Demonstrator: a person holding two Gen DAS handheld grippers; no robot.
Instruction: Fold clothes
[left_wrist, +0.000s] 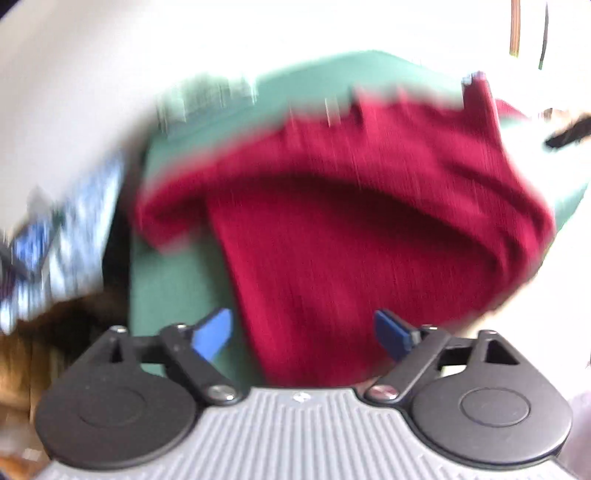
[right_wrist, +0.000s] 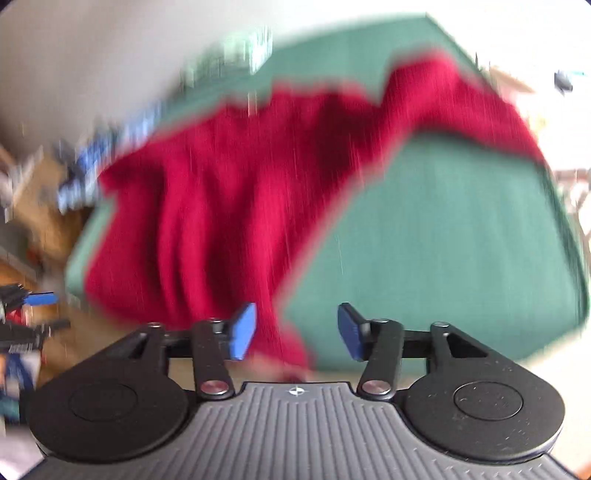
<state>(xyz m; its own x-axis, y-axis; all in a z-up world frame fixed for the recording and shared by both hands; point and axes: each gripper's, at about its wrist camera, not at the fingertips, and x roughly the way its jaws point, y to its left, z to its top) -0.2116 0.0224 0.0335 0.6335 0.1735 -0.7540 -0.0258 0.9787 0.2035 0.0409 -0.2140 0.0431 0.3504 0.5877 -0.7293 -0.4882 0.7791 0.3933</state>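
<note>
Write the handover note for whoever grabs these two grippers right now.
Left gripper: open, holding nothing, the red garment just ahead of its fingers.
Right gripper: open, empty, near the garment's lower edge.
The garment lies loose and rumpled on the green table, one part doubled over itself. Both views are motion-blurred.
Done: no neat fold visible.
Left: spread it flat, then fold.

Bare green tabletop (right_wrist: 443, 240) lies free right of the rumpled red garment (right_wrist: 207, 206); blurred clutter (right_wrist: 33, 314) crowds the left.
</note>
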